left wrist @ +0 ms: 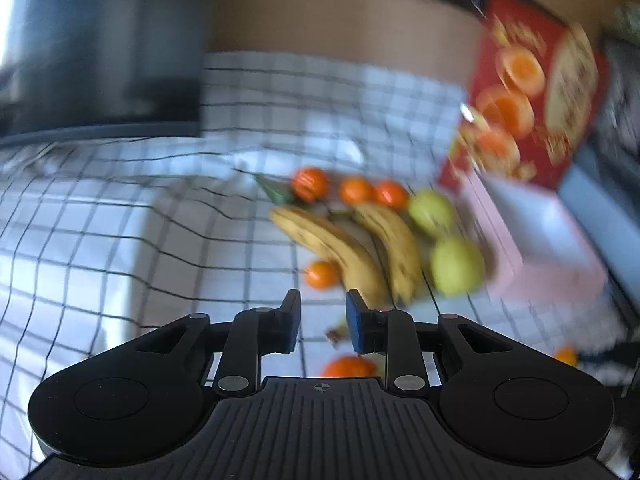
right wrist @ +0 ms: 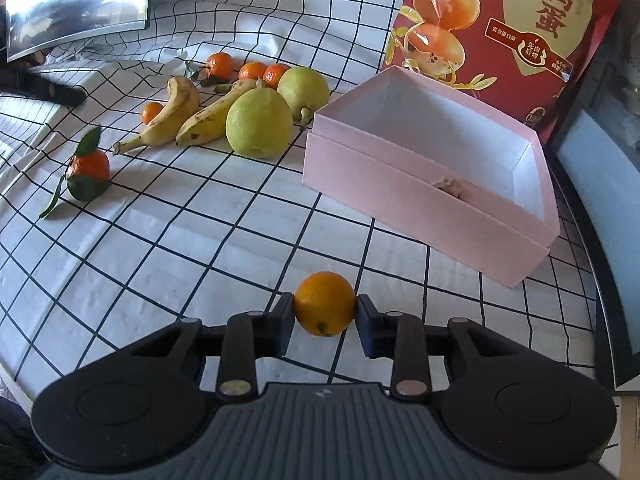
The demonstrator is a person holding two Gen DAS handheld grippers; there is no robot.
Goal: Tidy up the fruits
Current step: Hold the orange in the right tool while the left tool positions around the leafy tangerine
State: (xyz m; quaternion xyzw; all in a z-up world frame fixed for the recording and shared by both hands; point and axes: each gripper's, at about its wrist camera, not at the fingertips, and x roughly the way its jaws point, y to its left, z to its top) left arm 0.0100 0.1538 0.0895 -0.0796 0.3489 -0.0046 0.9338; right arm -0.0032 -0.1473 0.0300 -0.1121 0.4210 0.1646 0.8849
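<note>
My right gripper is shut on a small orange, just above the checked cloth and in front of the open pink box. Beyond lie two bananas, two green fruits and several tangerines. A leafy tangerine sits apart at the left. The left wrist view is blurred. There my left gripper hangs above the cloth, jaws slightly apart with nothing between them. The bananas lie ahead of it, an orange fruit below it, and the pink box to its right.
A red printed bag stands behind the box. A dark screen stands at the back left. The checked cloth is wrinkled near the fruit. A dark table edge runs along the right.
</note>
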